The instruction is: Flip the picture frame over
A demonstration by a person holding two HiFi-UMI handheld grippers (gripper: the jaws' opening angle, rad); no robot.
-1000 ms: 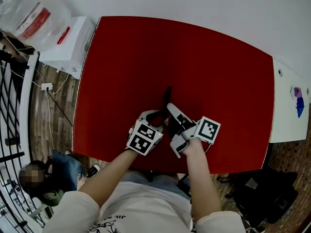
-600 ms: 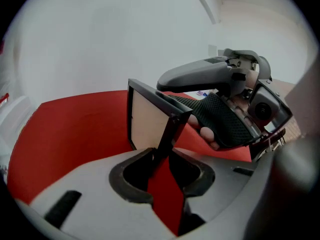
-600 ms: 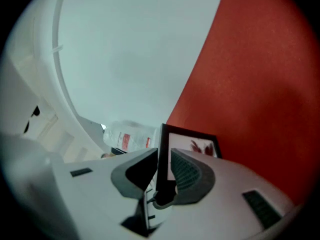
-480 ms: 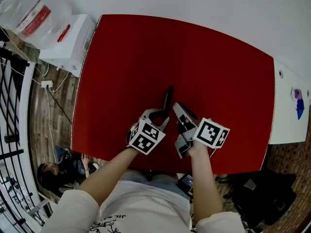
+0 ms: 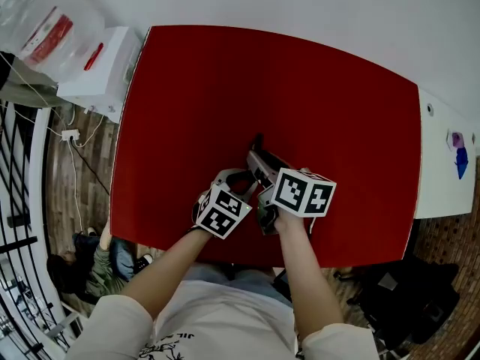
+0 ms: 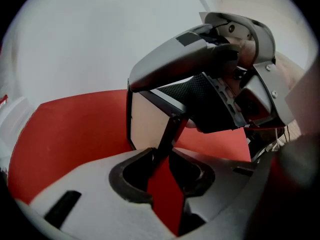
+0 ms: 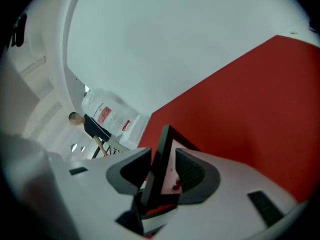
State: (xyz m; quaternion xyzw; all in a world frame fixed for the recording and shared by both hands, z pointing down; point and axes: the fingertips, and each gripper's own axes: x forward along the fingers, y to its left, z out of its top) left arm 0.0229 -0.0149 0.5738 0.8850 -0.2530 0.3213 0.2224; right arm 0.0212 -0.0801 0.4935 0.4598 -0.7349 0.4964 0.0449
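A thin, dark-edged picture frame (image 5: 258, 142) with a pale face stands on its edge on the red table top (image 5: 300, 81), near the table's front side and about midway across it, and both tools reach it from the person's side. The left gripper (image 5: 246, 177), grey-white with a marker cube at its back, has its two dark pads closed on the near part of the frame. In the left gripper view the frame's narrow dark border runs up from between the pads, and the pale face lies to that view's left. The right gripper (image 5: 260, 162) sits just beside the left one and higher on the frame, over its upper edge. Its jaws are opening: in the right gripper view the frame is between them, seen nearly edge-on and tilted, with a gap between its pale face and the right-hand pad. Off the table's left end stands a white box (image 5: 105, 66), and beyond it lies a clear plastic bag with red print (image 5: 45, 21)
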